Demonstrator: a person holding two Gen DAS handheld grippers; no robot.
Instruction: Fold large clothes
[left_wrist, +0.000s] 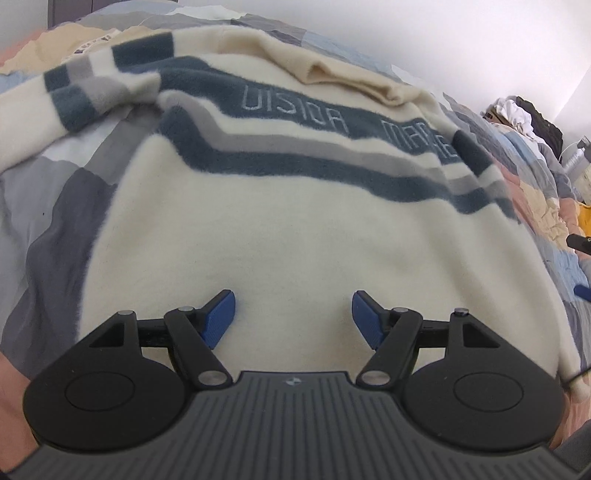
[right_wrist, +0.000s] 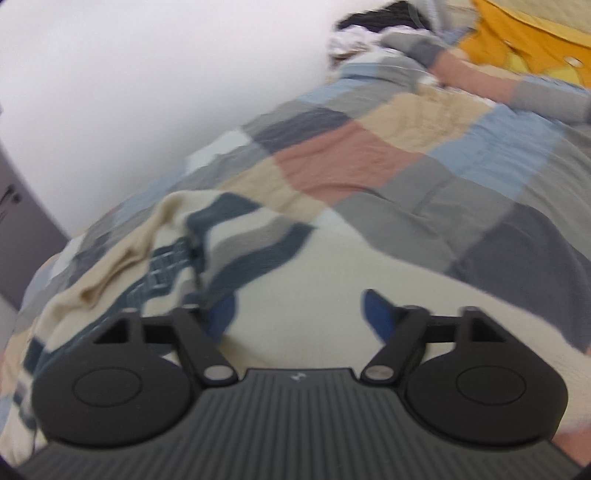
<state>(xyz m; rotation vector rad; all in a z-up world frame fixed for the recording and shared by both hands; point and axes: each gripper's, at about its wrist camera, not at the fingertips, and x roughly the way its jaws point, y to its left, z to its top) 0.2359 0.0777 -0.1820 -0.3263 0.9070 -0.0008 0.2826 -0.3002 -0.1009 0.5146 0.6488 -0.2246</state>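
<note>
Bed (left_wrist: 55, 192) covered in a patchwork quilt of grey, blue, pink and tan squares filled both views; a white wall stood behind it.

Large cream fleece sweater with dark blue and grey chest stripes and stitched lettering (left_wrist: 295, 229) lay spread front-up on the quilt, hem nearest the left camera. One striped sleeve (left_wrist: 96, 88) trailed loose toward the far left, partly bunched. Collar area sat rumpled at the far edge. In the blurred right view the other striped sleeve looked to lie across the chest, though I could not tell for sure.

Heap of mixed clothes (left_wrist: 524, 114) lay at the bed's far end; yellow fabric (right_wrist: 517, 40) showed near it.

Left claw (left_wrist: 293, 314) hovered over the lower body of the sweater, blue pads spread wide, pinching nothing. Right claw (right_wrist: 299, 317) likewise spread and unloaded, above the cream cloth.

Judged progress: early. Garment laid out, perhaps one sleeve in; remaining sleeve and body folds left
</note>
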